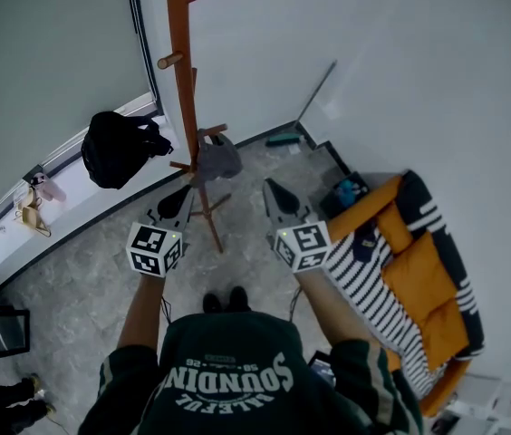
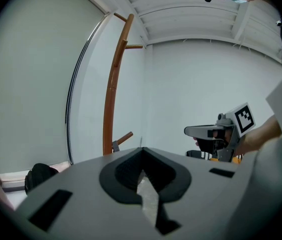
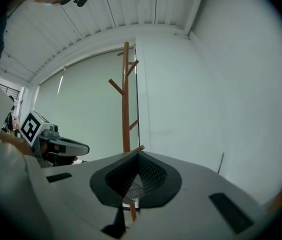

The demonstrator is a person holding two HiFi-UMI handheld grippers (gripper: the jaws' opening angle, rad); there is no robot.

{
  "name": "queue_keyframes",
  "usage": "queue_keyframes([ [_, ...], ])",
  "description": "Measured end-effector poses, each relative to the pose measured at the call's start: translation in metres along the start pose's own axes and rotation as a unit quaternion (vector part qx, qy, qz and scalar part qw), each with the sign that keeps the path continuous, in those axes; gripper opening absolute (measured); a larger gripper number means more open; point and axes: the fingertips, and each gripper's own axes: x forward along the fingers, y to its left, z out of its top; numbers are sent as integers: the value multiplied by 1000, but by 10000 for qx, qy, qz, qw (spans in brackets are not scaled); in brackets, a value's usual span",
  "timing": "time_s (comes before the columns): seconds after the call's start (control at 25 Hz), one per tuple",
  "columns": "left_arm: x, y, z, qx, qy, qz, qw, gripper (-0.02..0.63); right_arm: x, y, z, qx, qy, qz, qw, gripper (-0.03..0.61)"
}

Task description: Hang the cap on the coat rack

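Two closed, empty: left hand-held gripper [image 1: 186, 191], right hand-held gripper [image 1: 272, 188]; grey cap [image 1: 217, 157] hangs on coat rack [image 1: 181, 80].

Head view looks steeply down from high up; both gripper views sit low, tilted upward, all three sharing the nearby rack [image 1: 181, 80].

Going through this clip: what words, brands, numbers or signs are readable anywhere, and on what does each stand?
"SOUNDING": large pale letters on the person's green sweatshirt, seen upside down in the head view.
Smaller line and digits beside it on the sweatshirt: too blurred to read.
Left cube and right cube: black-and-white square markers only, no words.
Nothing else legible in any view.
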Motion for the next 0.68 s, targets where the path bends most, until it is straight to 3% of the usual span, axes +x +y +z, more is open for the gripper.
queue_keyframes([
  [0.68, 3, 7, -2, -52, 16, 65, 10000, 0, 10, -3, -7, 40, 60, 28, 10000, -2],
])
